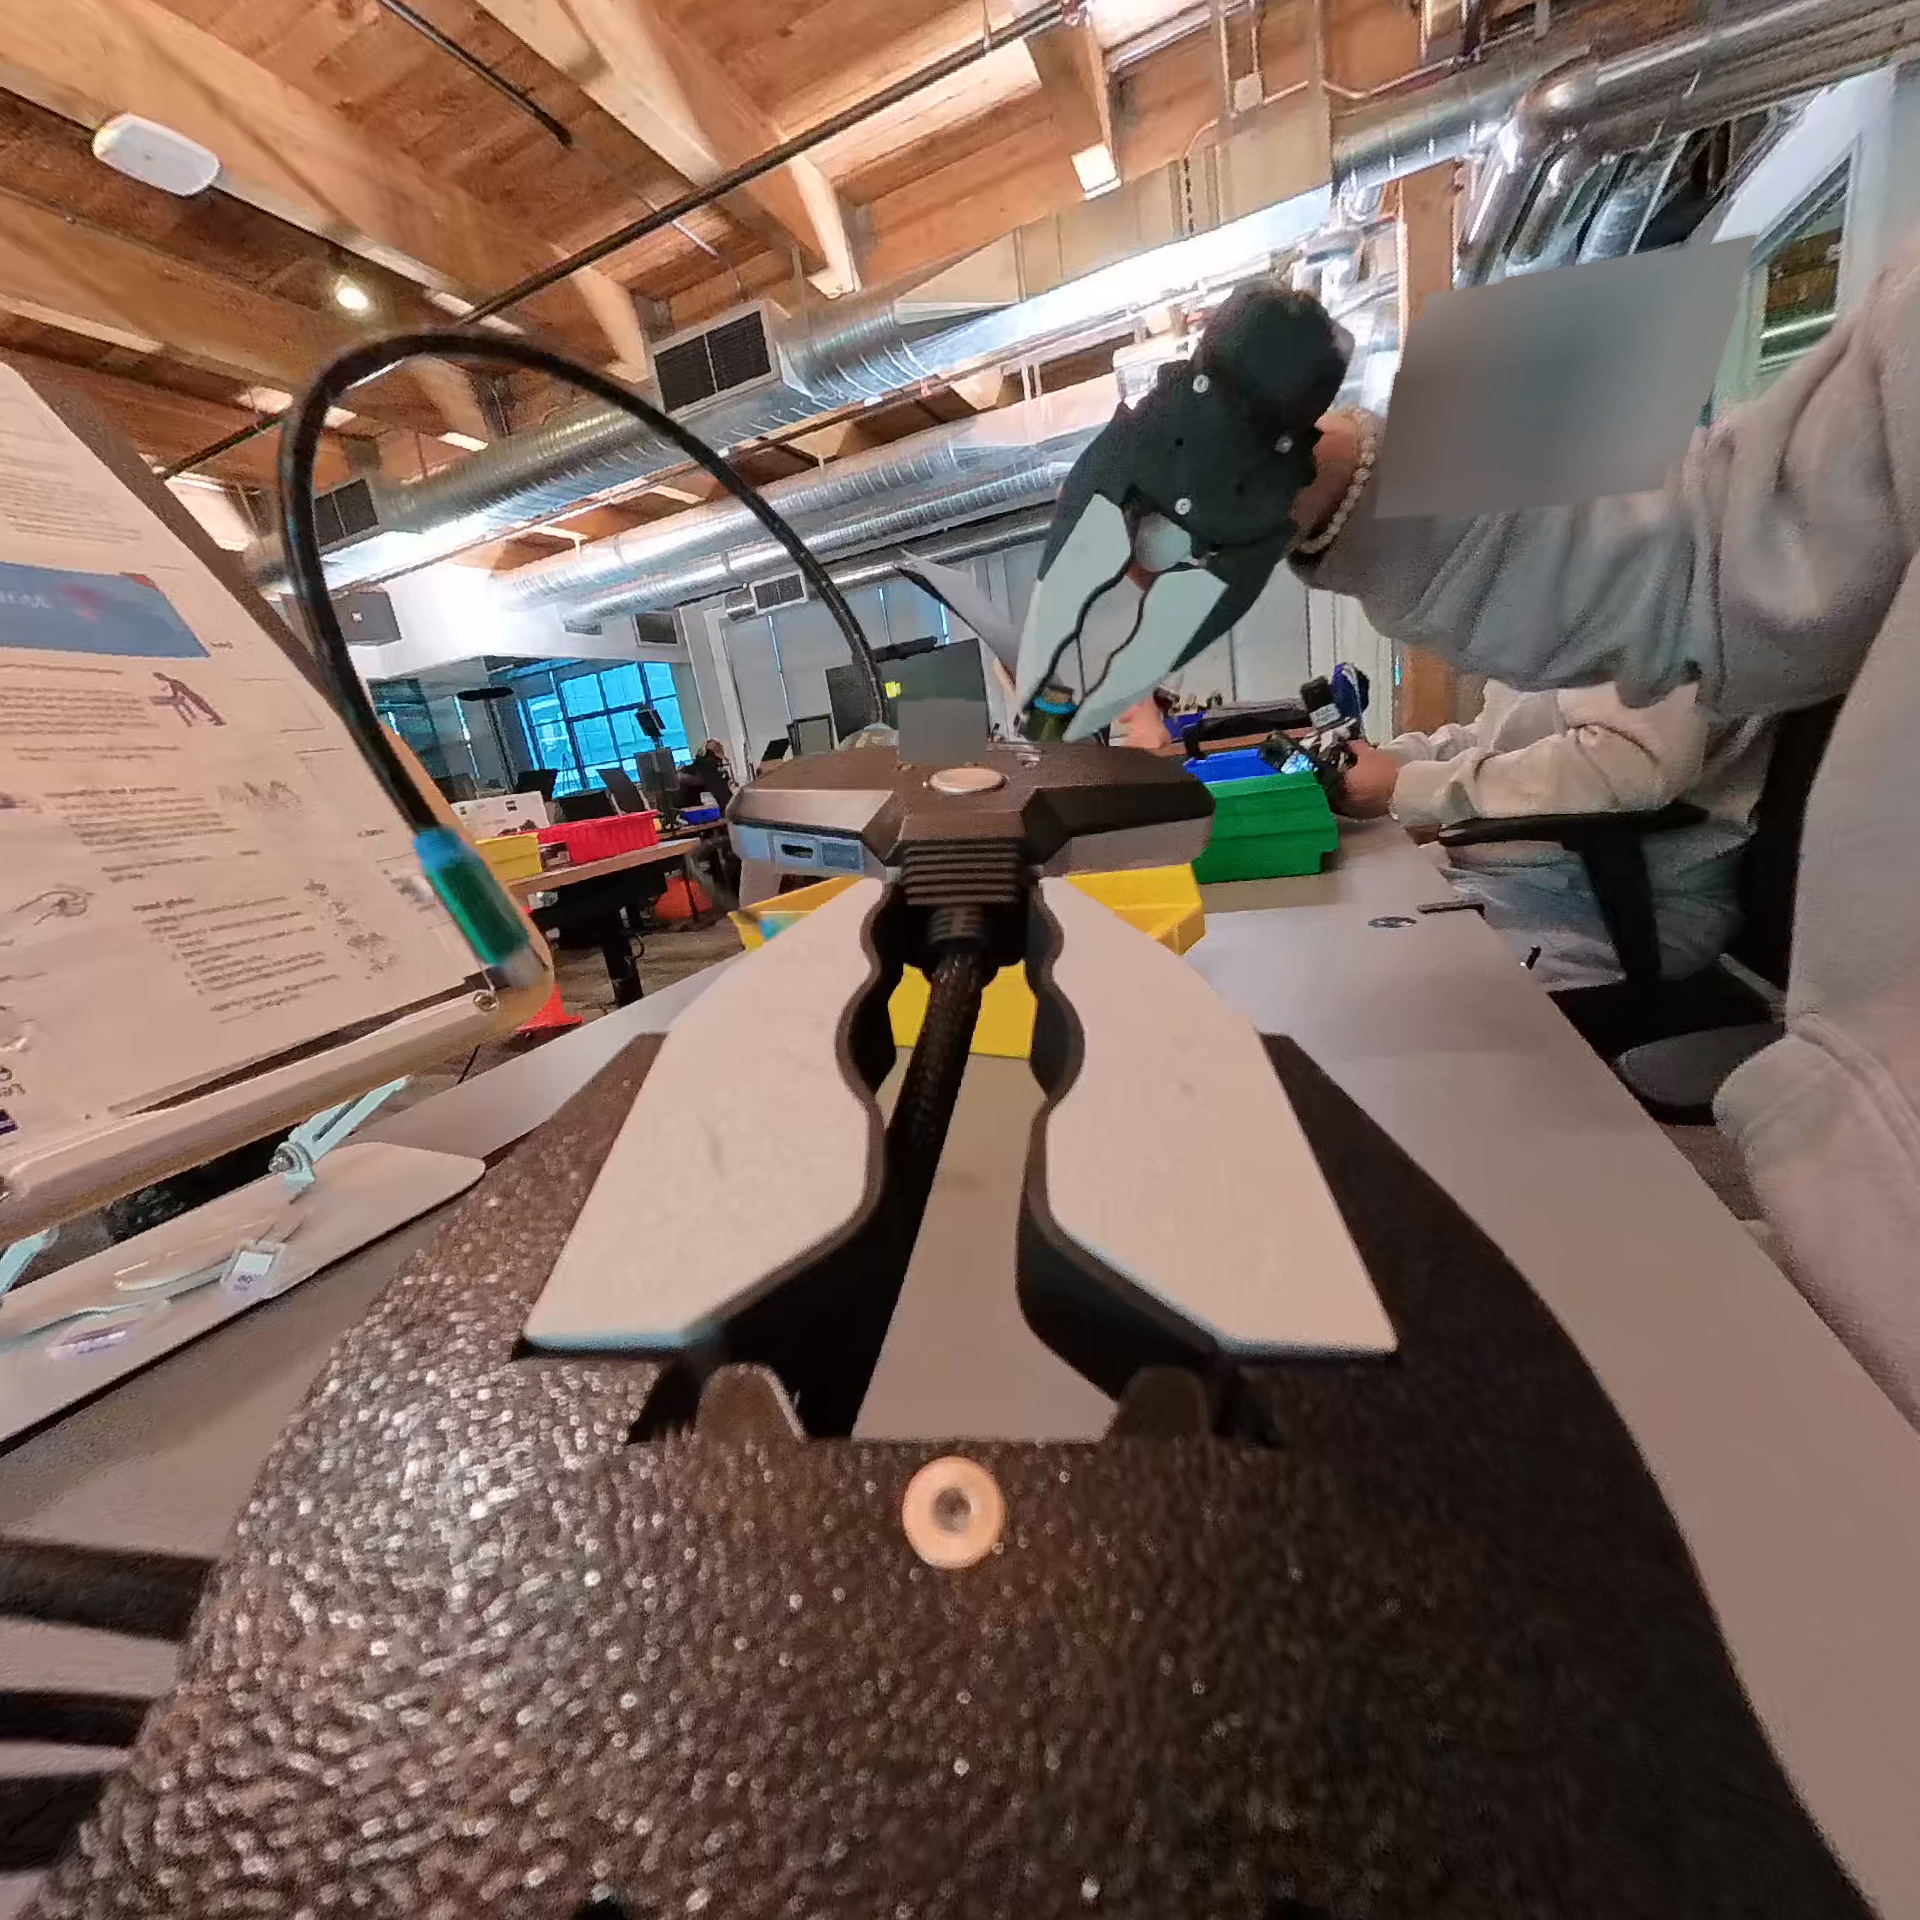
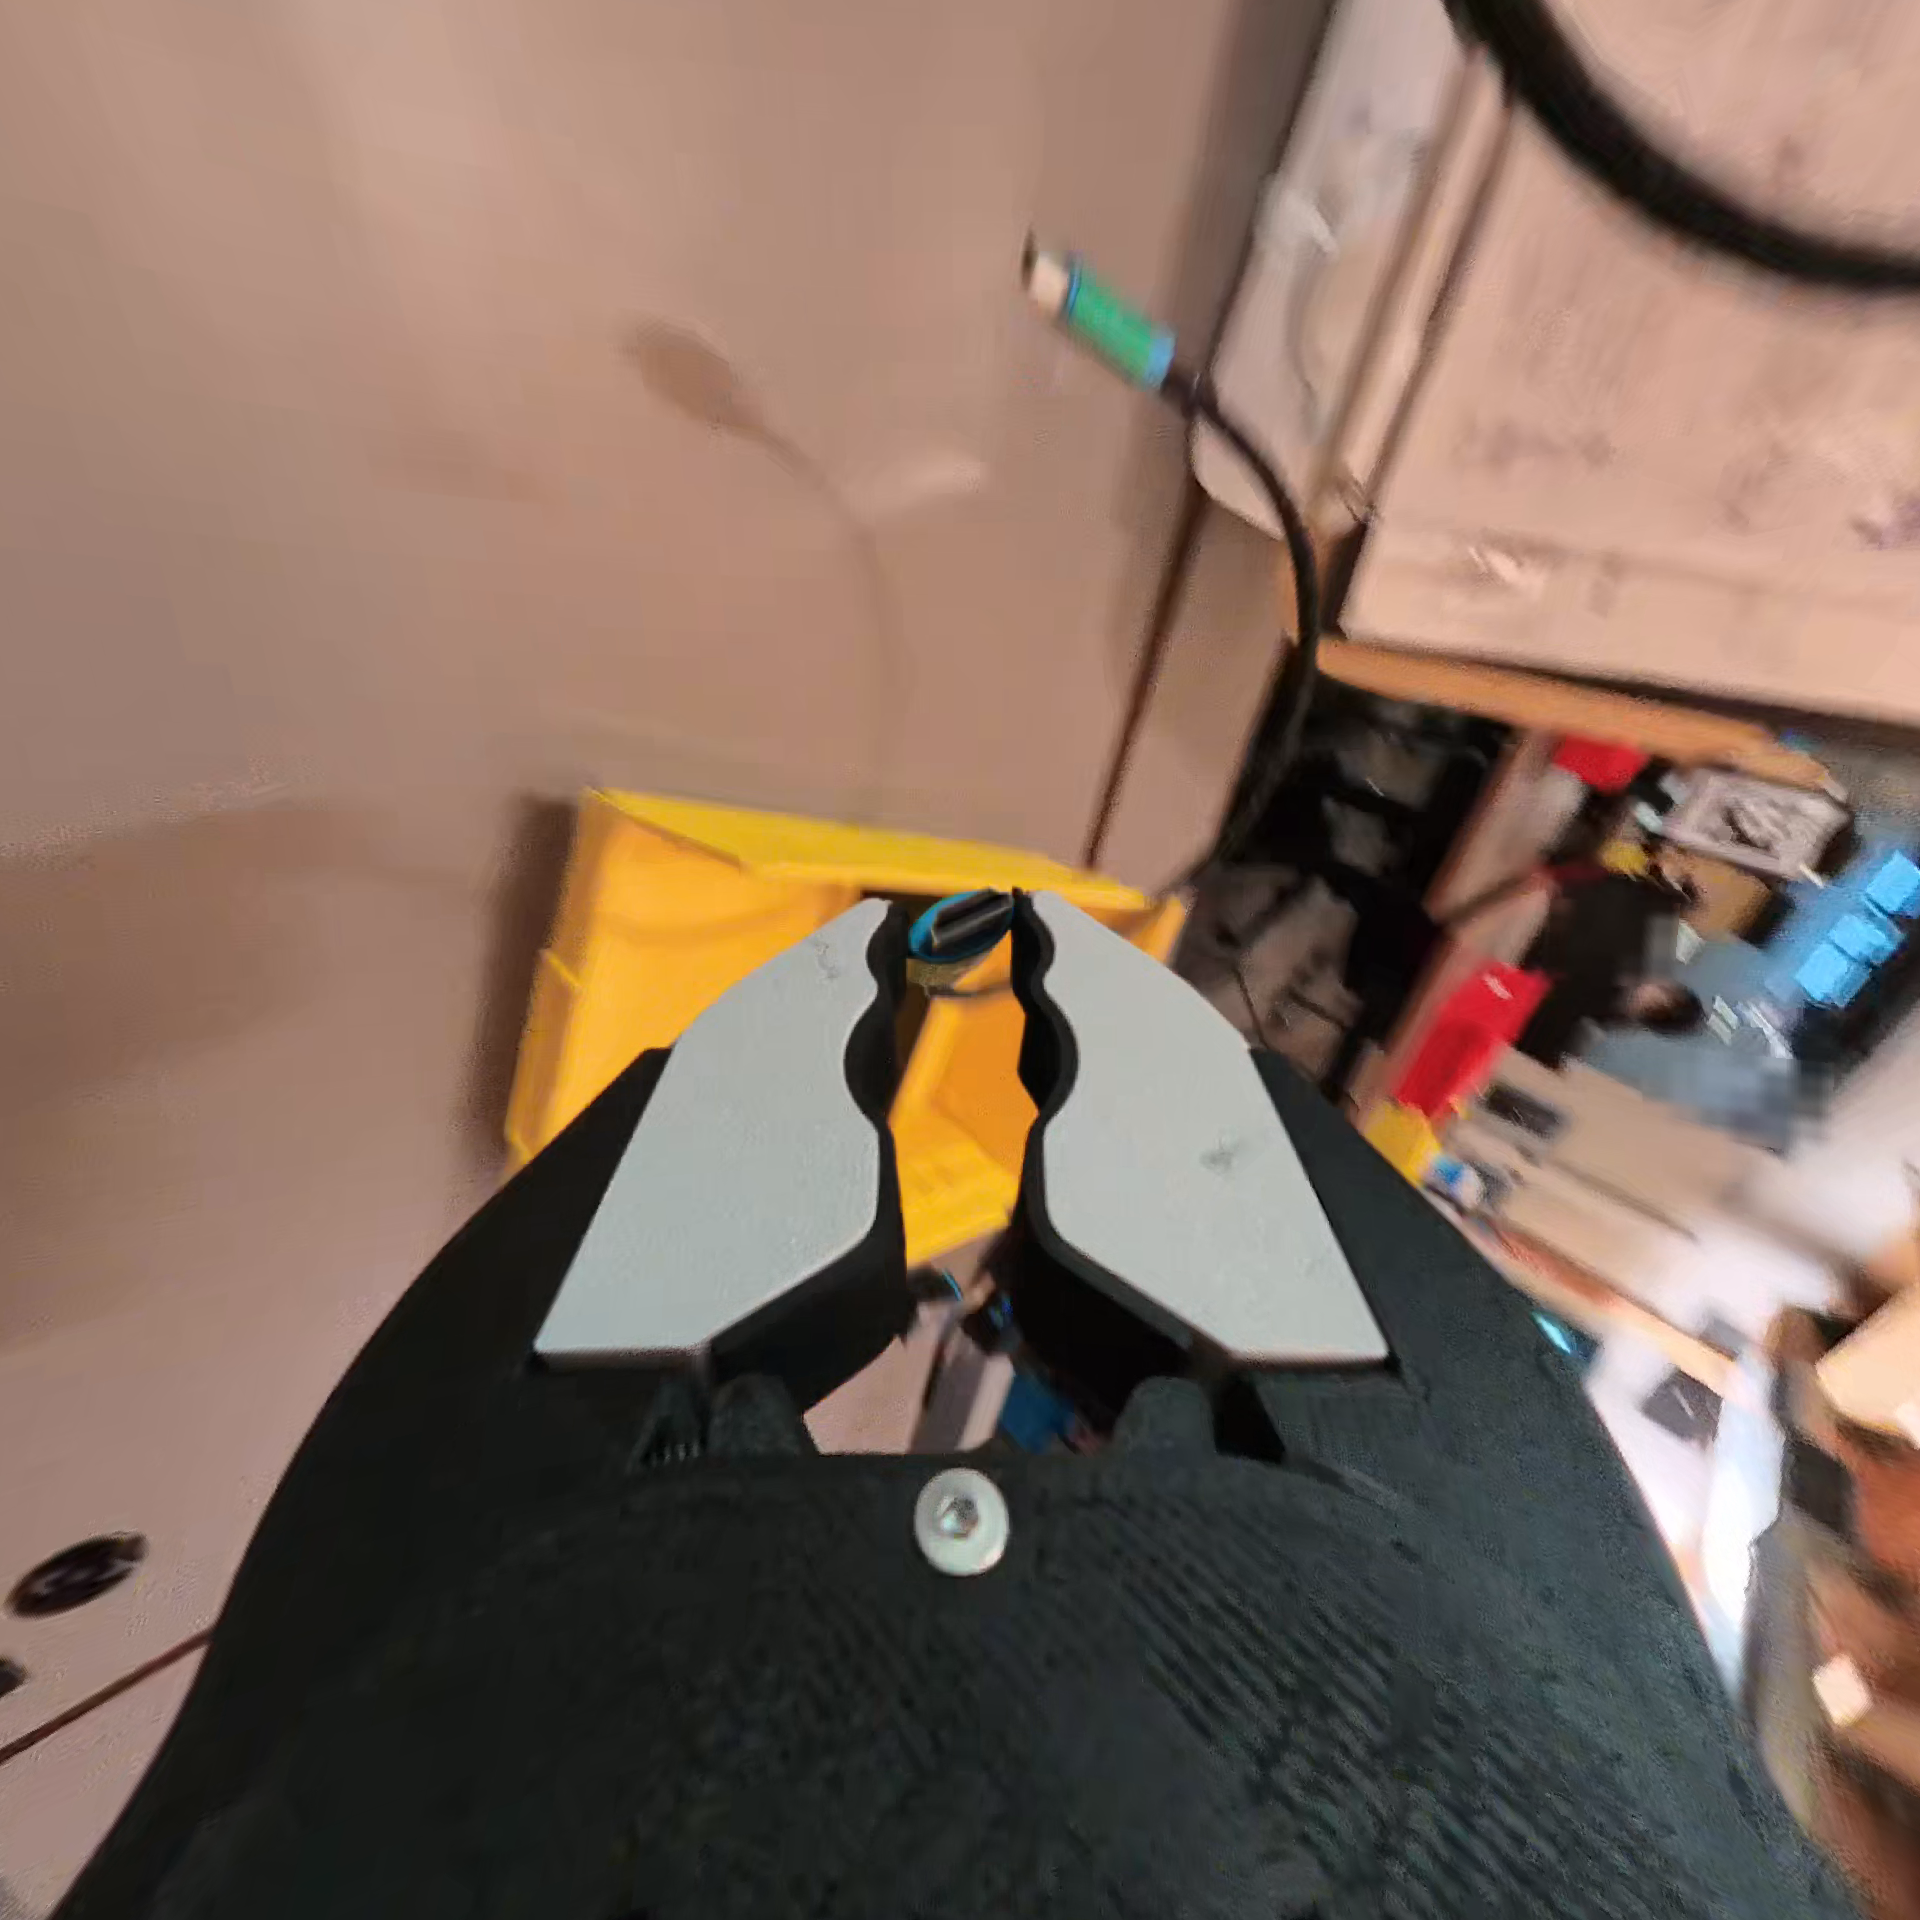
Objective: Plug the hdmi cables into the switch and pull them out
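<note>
1. Nearest in the left wrist view is the left gripper, a black pebbled body with two pale grey fingers closed narrowly on the ribbed strain relief and braided black tail cable of the black and grey HDMI switch, holding the switch up above the grey table.
2. Far right, the right gripper points down at the switch's far top side, pinching a blue-collared plug just above it; whether they touch cannot be told.
3. A black cable arches over to the left and ends in a free green and blue plug beside a leaning printed instruction sheet; its writing is left unquoted.
4. Yellow bins stand behind the switch, a green bin farther right.
5. Blurred, the right wrist view shows its grey fingers close together, clamped on the blue-rimmed HDMI plug, whose metal end faces away over a yellow bin.
6. The green plug hangs far right.
</note>
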